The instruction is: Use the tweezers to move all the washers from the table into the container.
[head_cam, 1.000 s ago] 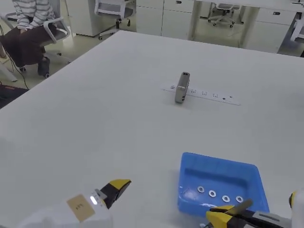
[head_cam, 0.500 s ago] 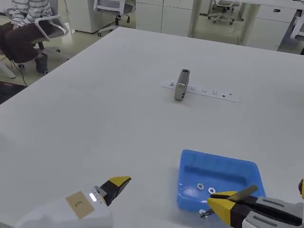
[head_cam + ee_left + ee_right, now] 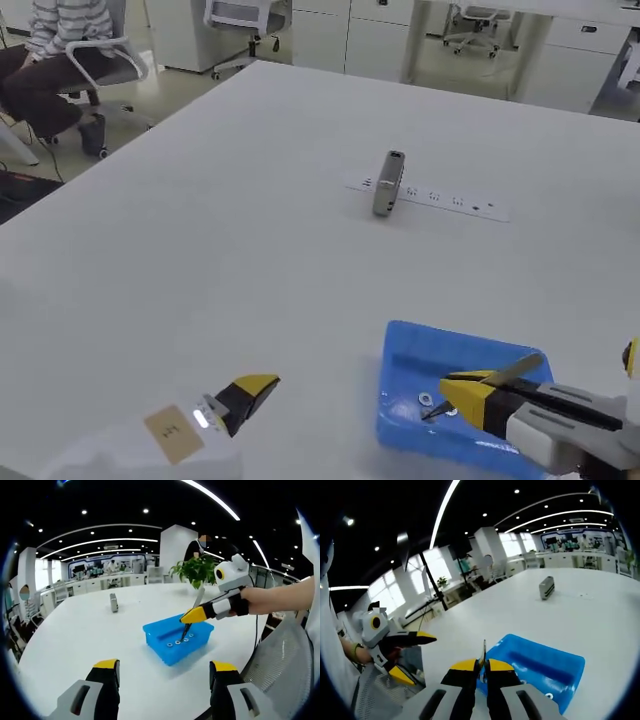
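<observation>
- right tongs (image 3: 456, 386) were clamped on the tweezers (image 3: 187, 629); tips pointed down into the blue container (image 3: 440, 345) just ahead of these tongs
- washers (image 3: 177, 642) lay in a row under the tips; could not tell if one was held
- left tongs (image 3: 165, 666) were apart, empty, over the bench (image 3: 250, 230); container ahead of them
- likely the drop step; lower the tips near the floor, ease the squeeze slowly, stay off the rim
</observation>
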Available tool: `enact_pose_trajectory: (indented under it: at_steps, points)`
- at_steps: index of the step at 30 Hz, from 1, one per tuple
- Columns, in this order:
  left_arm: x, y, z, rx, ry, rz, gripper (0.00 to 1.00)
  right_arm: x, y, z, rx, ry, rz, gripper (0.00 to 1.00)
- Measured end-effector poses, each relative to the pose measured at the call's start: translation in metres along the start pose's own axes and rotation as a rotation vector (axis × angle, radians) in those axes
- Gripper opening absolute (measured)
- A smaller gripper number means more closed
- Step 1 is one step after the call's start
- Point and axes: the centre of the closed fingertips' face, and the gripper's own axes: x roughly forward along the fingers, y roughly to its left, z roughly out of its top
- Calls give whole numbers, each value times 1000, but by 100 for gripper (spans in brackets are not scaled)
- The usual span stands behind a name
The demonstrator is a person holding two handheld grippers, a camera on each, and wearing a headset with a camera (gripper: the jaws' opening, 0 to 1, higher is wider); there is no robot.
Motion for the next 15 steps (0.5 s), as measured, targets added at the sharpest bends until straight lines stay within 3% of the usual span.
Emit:
enact_pose_trajectory:
  at_steps: [10,15]
  points:
    - [0,0,0,3,0,-4,74,15,-16,2,29,6,-2,3]
    - [0,-1,0,4,-1,-7,74,27,-15,-1,-3,38,3,3]
